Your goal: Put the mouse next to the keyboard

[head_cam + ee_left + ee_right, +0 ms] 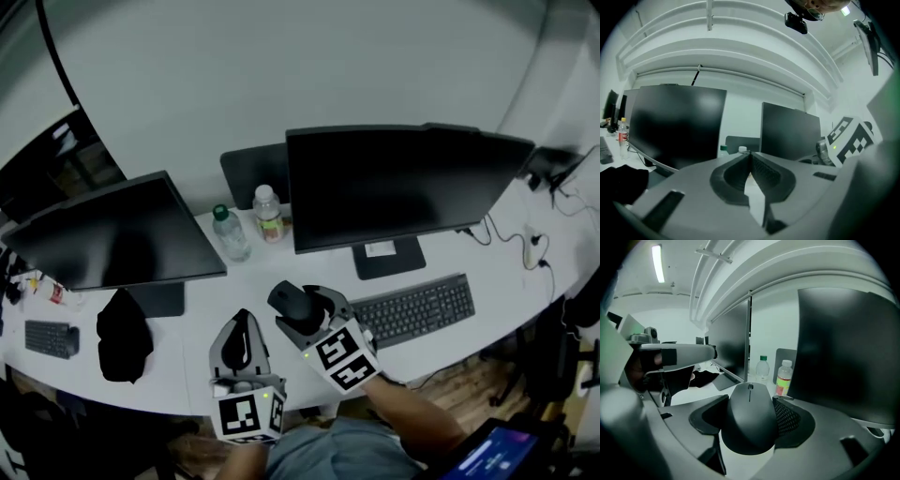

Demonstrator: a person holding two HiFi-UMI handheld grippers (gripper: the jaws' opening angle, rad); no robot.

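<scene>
Two grippers sit low in the head view, over the front edge of the desk [253, 281]. Right gripper [307, 313] is clamped on the mouse [287, 301] – in its own view the jaws stand wide, one pad on each flank, the ribbed pad [787, 418] tight on the right side. The mouse is black, with its back toward that camera and its scroll wheel facing away. It looks lifted clear of the desk, with white surface showing under it, though contact is hard to rule out. In the head view it hangs just left of the keyboard [417, 309], not beside it on the desk. The keyboard lies square in front of the right monitor [403, 183], near the foot of its stand. Left gripper [242, 324] is clenched and empty – its tips meet and nothing is between them. It sits just left of the right gripper, the two close but apart. Left monitor [112, 234] is angled toward the middle, its screen dark, as is the right one. Between the monitors stand a green-capped bottle [229, 234] and a labelled bottle [269, 214], both upright and near each other. A black cloth [124, 336] is heaped below the left monitor, with a small keyboard [52, 338] further left. Cables [525, 244] trail at the desk's far right. An arm [412, 422] runs back from the right gripper to the lower edge.
</scene>
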